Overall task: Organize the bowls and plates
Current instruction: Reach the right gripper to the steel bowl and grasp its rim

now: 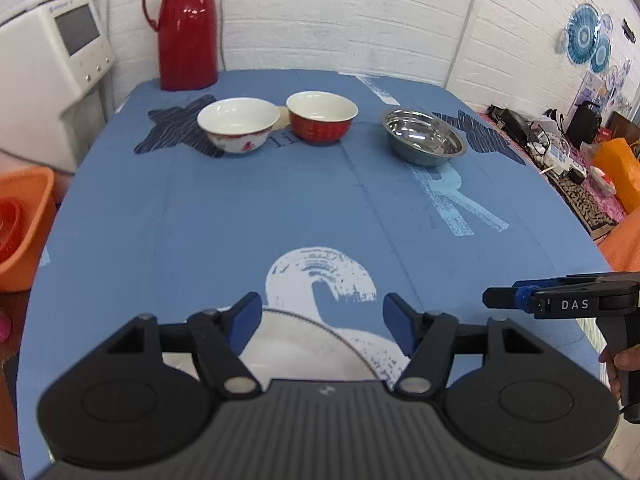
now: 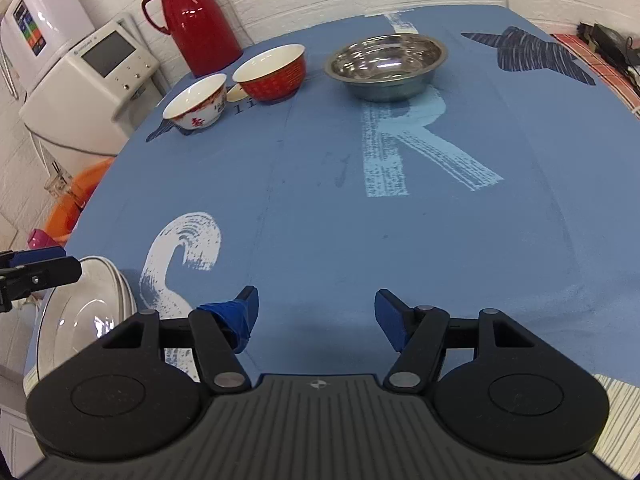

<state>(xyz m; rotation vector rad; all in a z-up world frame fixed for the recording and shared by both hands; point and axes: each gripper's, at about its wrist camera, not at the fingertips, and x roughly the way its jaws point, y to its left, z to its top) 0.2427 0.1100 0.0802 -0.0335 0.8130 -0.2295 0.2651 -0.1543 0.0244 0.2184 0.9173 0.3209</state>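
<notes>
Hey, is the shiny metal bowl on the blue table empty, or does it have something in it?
Empty. The shiny metal bowl sits upright, and its bare, reflective inside shows in both wrist views with nothing in it.

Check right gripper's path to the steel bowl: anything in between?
Nothing visible. Open right gripper faces bare blue tablecloth all the way to the steel bowl. Red bowl and stacked plates sit off to its left.
</notes>
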